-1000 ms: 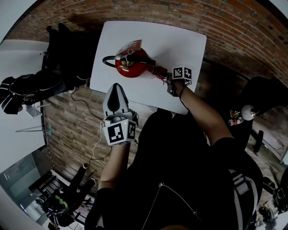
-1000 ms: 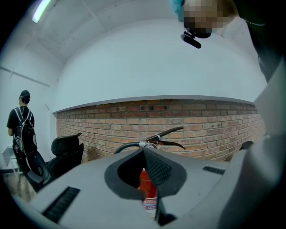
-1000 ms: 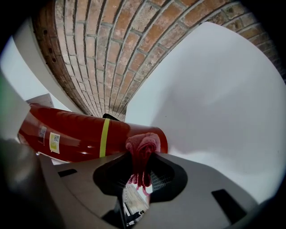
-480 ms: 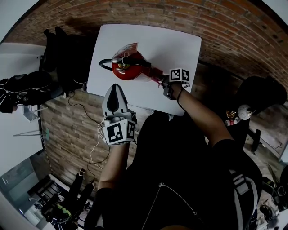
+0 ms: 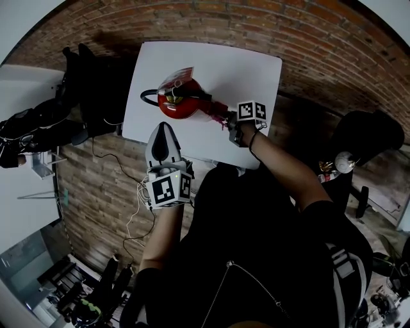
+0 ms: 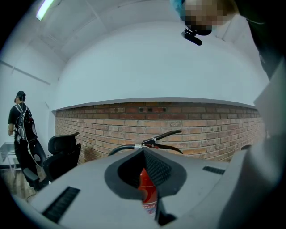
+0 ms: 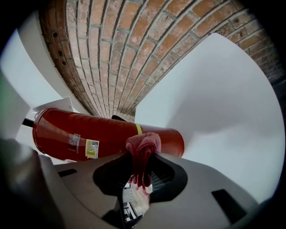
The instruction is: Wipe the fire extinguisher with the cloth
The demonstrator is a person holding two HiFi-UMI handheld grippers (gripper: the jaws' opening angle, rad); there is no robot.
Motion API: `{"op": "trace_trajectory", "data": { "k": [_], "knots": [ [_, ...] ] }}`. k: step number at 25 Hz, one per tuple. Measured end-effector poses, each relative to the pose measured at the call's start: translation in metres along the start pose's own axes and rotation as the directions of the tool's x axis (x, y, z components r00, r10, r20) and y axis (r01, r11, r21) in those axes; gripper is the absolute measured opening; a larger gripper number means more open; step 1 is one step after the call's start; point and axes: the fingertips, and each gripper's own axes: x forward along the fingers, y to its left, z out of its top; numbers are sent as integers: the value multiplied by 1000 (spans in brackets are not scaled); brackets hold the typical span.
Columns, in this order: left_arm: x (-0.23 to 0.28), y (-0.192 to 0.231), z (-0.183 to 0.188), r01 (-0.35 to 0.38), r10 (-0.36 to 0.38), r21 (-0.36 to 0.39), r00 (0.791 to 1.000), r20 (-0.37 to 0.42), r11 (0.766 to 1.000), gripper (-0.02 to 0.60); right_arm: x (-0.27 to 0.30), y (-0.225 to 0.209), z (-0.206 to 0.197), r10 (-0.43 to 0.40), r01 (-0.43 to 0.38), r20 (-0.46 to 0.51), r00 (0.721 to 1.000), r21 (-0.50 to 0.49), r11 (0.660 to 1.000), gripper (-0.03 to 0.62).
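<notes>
White counter by a brick wall, extinguisher standing on it.
The right gripper clenches the cloth in its fingers against the extinguisher's side; the left gripper, fingers closed empty, points at it nearby.

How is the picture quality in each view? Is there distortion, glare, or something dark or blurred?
Head view: strong fisheye, dim overall, black corners; the white table is bright. Left gripper view: bent wall line, a ceiling lamp glares at top left. Right gripper view: brick rows curve; fire extinguisher and cloth are sharp.
</notes>
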Motion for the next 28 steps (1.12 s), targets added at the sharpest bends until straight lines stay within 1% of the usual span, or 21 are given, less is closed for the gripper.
{"op": "trace_trajectory", "data": {
  "k": [3, 15, 23, 28],
  "knots": [
    [0, -2, 1, 3, -3, -4, 1000, 6, 1000, 11, -3, 5, 0, 3, -3, -3, 1000, -3, 1000, 104],
    [10, -9, 5, 19, -19, -11, 999, 27, 1000, 11, -20, 40, 6, 58, -58, 5, 998, -43, 997, 104],
    [12, -17, 3, 35, -35, -16, 999, 24, 999, 11, -31, 60, 7, 82, -81, 10, 997, -62, 995, 104],
    [12, -14, 6, 35, -34, -9, 999, 29, 999, 11, -39, 74, 9, 96, -95, 10, 995, -77, 993, 104]
  ]
}}
